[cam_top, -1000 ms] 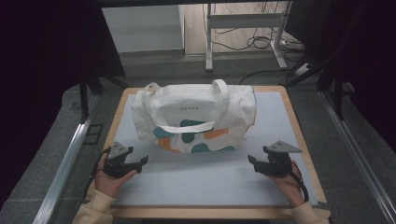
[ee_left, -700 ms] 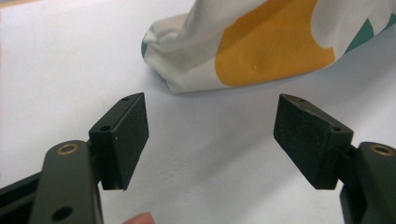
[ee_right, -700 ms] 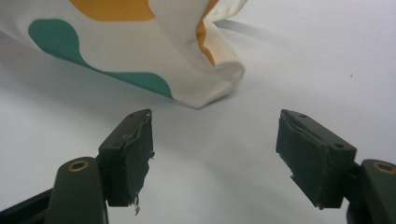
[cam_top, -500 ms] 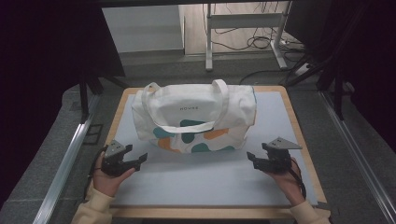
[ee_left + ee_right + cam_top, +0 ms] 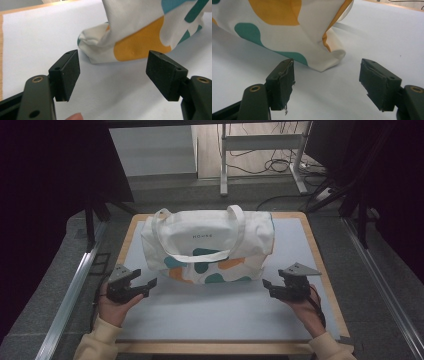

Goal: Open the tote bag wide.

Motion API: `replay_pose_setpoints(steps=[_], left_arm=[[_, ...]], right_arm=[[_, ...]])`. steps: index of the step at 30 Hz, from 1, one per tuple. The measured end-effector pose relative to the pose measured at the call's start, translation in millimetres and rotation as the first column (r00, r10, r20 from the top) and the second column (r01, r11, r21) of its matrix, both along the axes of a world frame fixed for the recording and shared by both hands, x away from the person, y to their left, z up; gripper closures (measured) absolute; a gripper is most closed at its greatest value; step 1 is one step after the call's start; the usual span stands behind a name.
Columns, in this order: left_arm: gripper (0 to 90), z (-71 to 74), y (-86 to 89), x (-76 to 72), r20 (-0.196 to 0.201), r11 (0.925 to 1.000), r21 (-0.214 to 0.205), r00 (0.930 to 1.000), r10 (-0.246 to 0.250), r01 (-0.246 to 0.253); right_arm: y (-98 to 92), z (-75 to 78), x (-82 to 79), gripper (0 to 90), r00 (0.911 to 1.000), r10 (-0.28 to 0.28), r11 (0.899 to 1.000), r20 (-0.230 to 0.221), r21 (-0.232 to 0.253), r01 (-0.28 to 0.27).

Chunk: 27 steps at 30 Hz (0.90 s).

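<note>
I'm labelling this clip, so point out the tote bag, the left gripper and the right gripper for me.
tote bag (image 5: 210,237), high view, on the white upper panel near the small lettering.
left gripper (image 5: 150,286), high view, midway between its open fingertips.
right gripper (image 5: 268,289), high view, midway between its open fingertips.

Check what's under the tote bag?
The bag lies flat on the grey mat, which sits on the wooden table. Mat shows all around the bag; whatever is beneath the bag itself is covered. Both grippers, left and right, are open, short of its lower corners.
</note>
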State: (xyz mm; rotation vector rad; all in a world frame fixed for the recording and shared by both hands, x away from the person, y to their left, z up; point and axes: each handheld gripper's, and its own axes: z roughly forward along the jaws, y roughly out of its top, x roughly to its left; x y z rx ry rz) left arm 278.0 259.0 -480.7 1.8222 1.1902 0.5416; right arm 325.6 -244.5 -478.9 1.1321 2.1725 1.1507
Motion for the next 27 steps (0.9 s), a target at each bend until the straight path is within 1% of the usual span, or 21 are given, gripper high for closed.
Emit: replay_pose_setpoints(steps=[4,11,15,20,22,27], left_arm=[[27.5,9.7,0.7,1.2,0.016,0.9999,-0.012,0.9999,-0.001,0.002],[28.3,22.4,-1.9,8.6,0.022,0.9999,-0.014,0.9997,-0.008,0.008],[28.8,30.4,-2.0,14.5,0.022,0.9999,-0.01,0.9997,-0.011,0.011],[29.9,42.3,-3.1,24.2,0.027,0.9995,-0.025,0.9994,-0.02,0.021],[30.7,45.2,-4.0,27.6,0.027,0.9991,-0.032,0.9992,-0.028,0.029],[31.5,49.5,-5.6,33.5,0.03,0.9985,-0.034,0.9987,-0.042,0.043]], right_arm=[[-0.8,5.6,3.2,30.1,1.0,0.001,1.0,0.005,0.014,-0.001],[1.8,16.1,12.8,32.6,0.9999,0.001,1.0,0.015,0.02,-0.001],[5.3,26.1,21.3,33.9,0.9997,0.005,1.0,0.026,0.019,-0.005],[10.8,40.0,30.6,35.1,0.999,0.011,1.0,0.044,0.025,-0.012],[12.9,44.4,32.5,35.7,0.9987,0.016,0.999,0.049,0.029,-0.018],[19.7,56.8,32.6,36.3,0.9967,0.033,0.999,0.073,0.027,-0.035]])
